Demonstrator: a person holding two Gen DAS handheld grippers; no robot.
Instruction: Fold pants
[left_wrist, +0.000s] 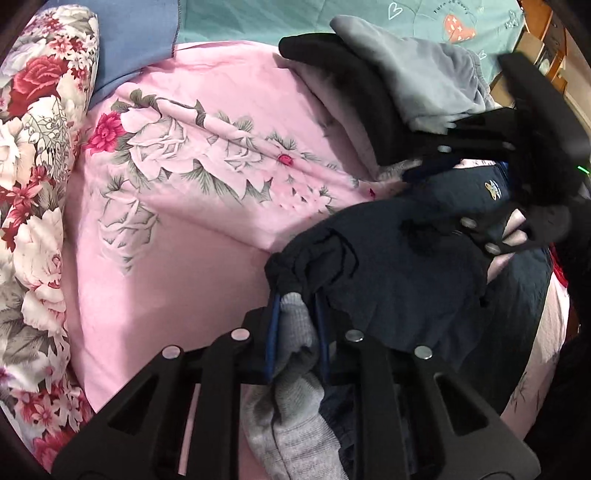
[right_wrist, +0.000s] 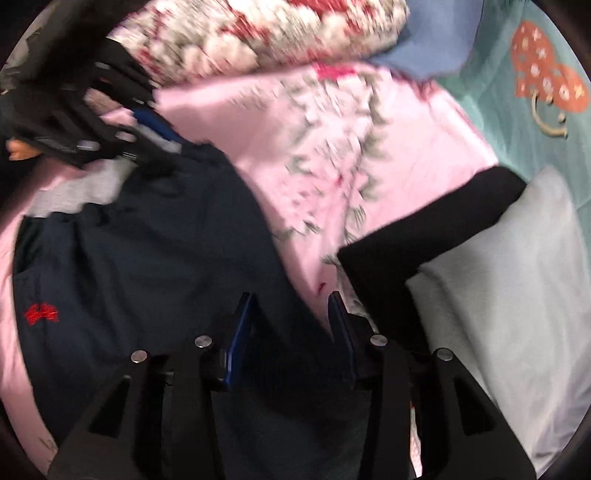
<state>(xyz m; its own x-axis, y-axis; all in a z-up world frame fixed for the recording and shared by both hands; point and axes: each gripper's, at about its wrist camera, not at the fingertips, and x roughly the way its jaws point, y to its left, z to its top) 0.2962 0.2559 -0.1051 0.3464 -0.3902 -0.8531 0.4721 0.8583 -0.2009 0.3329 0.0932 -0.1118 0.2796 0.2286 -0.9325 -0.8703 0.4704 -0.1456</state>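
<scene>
The pants (left_wrist: 406, 266), dark navy with a grey lining showing at the waist, lay across the pink sheet (left_wrist: 192, 229), bunched at one end and spread flat toward the other. The left gripper (left_wrist: 297, 332) had its fingers pressed on the gathered waistband, grey lining and navy cloth both caught between the blue pads (left_wrist: 272, 332); gripped there, the waist could be carried over in one piece. The right gripper (right_wrist: 291, 332) had its fingers spread, and navy cloth ran up between them, but that view was blurred, so whether they had begun to bite on the cloth could not be told; it seemed to be taking the opposite edge so the fold would stay square. A grey garment (left_wrist: 417, 74) and a black one (right_wrist: 424, 240) lay nearby.
</scene>
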